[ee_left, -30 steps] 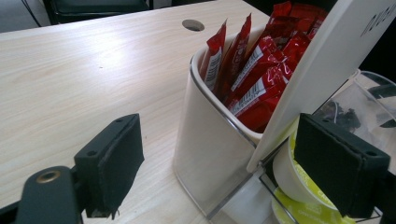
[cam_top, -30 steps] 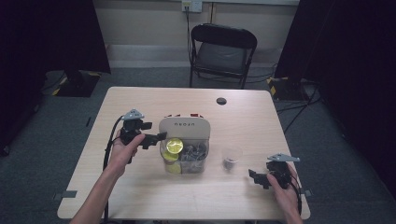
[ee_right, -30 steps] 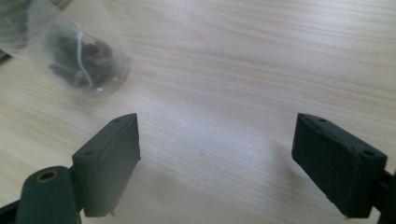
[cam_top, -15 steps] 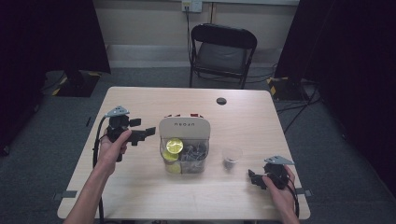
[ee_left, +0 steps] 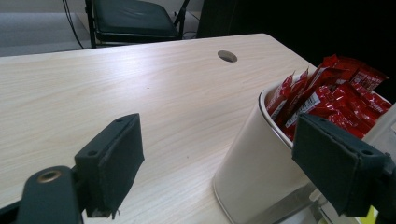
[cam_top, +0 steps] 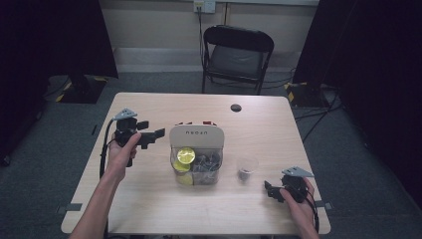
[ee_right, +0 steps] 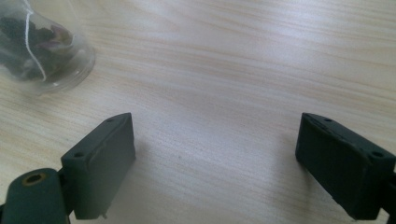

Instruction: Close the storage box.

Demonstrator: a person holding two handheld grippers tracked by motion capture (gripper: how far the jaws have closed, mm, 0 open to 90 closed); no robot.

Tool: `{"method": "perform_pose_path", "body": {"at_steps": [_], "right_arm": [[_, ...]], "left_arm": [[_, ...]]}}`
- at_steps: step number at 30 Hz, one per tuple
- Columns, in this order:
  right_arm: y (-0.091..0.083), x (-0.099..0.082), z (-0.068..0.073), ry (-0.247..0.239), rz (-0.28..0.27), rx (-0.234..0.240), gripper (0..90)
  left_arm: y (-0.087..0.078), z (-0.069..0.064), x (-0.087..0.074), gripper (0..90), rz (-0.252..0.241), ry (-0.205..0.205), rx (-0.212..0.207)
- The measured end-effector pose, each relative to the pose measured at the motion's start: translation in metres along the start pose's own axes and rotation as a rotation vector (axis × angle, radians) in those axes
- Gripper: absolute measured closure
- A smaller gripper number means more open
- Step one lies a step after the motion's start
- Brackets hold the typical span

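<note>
left gripper (cam_top: 149, 136): held in the left hand (cam_top: 122, 149) above the table's left half, just left of the caddy, not touching it. Jaws point right, toward the caddy.
left jaws: wide apart, nothing between them. In the left gripper view the white cup (ee_left: 254, 172) sits in the gap's right side, behind the pads.
left arm: forearm comes up from the bottom edge, angled slightly right, wrist bent so the gripper points sideways. Cable loops down past the wrist.
right gripper (cam_top: 271, 189): in the right hand (cam_top: 298, 196) near the table's front right corner, low over the wood. Jaws point left.
right jaws: wide apart, empty; bare table (ee_right: 224, 93) between the pads.
right arm: little of the forearm visible, hand enters from the bottom right.
caddy (cam_top: 196, 134): table centre, white front panel with small lettering, clear bin behind it holding yellow (cam_top: 186, 155) and dark items.
sachets (ee_left: 336, 93): red packets standing in the white cup at the caddy's back.
glass (cam_top: 247, 168): small clear cup right of the caddy, apart from it, dark tea bag inside. Up-left of the right gripper, near but not touching.
table hole (cam_top: 236, 107): dark grommet near the far edge.
chair (cam_top: 236, 55): black folding chair behind the table.
</note>
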State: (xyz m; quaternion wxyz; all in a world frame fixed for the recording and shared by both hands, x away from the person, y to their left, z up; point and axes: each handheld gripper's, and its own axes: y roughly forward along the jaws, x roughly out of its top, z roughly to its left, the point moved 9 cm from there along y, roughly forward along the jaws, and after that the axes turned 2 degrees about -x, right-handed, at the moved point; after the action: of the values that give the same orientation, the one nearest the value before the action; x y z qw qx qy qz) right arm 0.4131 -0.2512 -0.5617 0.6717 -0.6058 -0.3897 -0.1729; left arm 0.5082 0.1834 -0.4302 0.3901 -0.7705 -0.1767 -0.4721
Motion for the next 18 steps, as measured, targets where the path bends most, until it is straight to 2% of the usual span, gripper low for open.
{"method": "perform_pose_path", "body": {"at_steps": [6, 8, 18], "right_arm": [[0.000, 0.000, 0.000, -0.001, 0.000, 0.000, 11.5], [0.000, 0.000, 0.000, -0.001, 0.000, 0.000, 11.5], [0.000, 0.000, 0.000, 0.001, 0.000, 0.000, 11.5]], "left_arm": [[0.009, -0.007, -0.003, 16.2, 0.019, 0.027, -0.011], [0.011, -0.008, -0.004, 16.2, 0.021, 0.025, -0.019], [0.012, -0.014, -0.001, 21.2, -0.013, 0.017, -0.047]]}}
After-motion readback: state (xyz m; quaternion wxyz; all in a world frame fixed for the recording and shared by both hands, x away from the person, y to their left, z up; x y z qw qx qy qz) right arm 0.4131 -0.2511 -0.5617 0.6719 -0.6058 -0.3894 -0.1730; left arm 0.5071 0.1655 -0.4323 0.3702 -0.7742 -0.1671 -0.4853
